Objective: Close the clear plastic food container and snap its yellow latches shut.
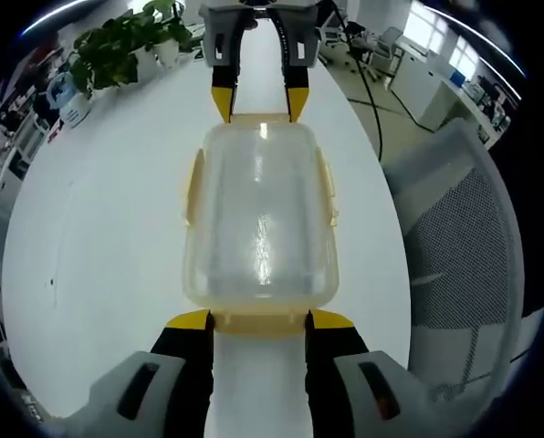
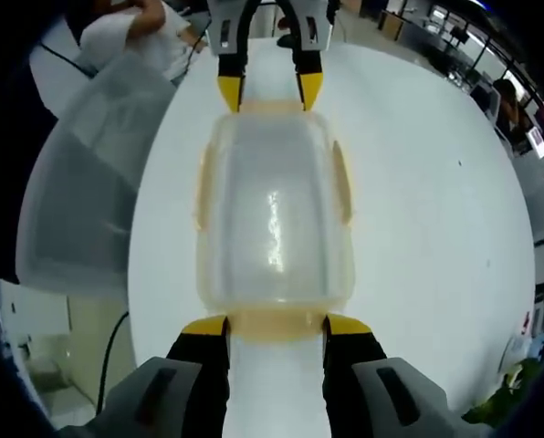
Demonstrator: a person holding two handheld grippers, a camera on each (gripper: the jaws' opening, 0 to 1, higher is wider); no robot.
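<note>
the container (image 1: 259,217) sits lid-on between our two grippers on the white table (image 1: 108,246). our left gripper (image 1: 259,319) and right gripper (image 2: 276,326) each stand with jaws apart, straddling an end latch (image 1: 259,322). we judge the lid placed; side latches (image 2: 343,182) look unsnapped.

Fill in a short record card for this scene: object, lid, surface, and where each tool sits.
object: clear plastic rectangular food container with yellow latches
lid: on top
surface: white table
left tool: open, tips at the near end latch
right tool: open, tips at the opposite end latch
side latches: state unclear
background: green potted plant
</note>
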